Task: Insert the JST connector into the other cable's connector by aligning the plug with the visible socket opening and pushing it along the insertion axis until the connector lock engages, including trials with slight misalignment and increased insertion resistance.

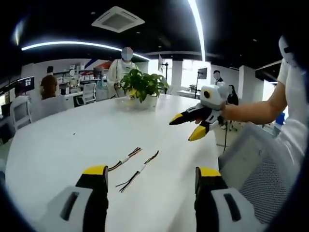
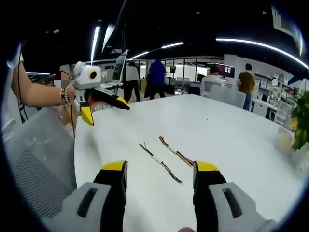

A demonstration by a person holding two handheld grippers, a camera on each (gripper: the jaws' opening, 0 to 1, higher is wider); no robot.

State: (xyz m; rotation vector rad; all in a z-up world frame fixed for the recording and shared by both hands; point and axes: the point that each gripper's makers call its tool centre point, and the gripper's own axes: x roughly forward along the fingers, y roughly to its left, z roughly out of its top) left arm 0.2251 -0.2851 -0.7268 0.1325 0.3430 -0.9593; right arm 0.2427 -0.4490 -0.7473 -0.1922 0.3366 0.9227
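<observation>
Broadly, room: an open office with ceiling light strips, desks and several people standing or sitting in the background.
Table (image 1: 72, 140): large, white and rounded; it carries the cables and the plant.
Chair (image 2: 38, 159): grey mesh back at the table's edge, beside the person's arm.
Potted plant (image 1: 142, 87): green leaves in a white pot, on the far part of the table in the left gripper view.
Left gripper (image 1: 150, 176): black jaws with yellow tips spread wide apart, holding nothing, above the table just short of the cables; in the right gripper view it hangs in the air at the table's edge, held by a hand with a beaded bracelet.
Right gripper (image 2: 161, 170): jaws also parted and empty, above the table near the cables; in the left gripper view it hovers above the table's edge.
Cables (image 1: 133, 166): two short wire bundles with pale connectors midway, lying side by side on the table, close but apart, not mated, touched by neither gripper.
</observation>
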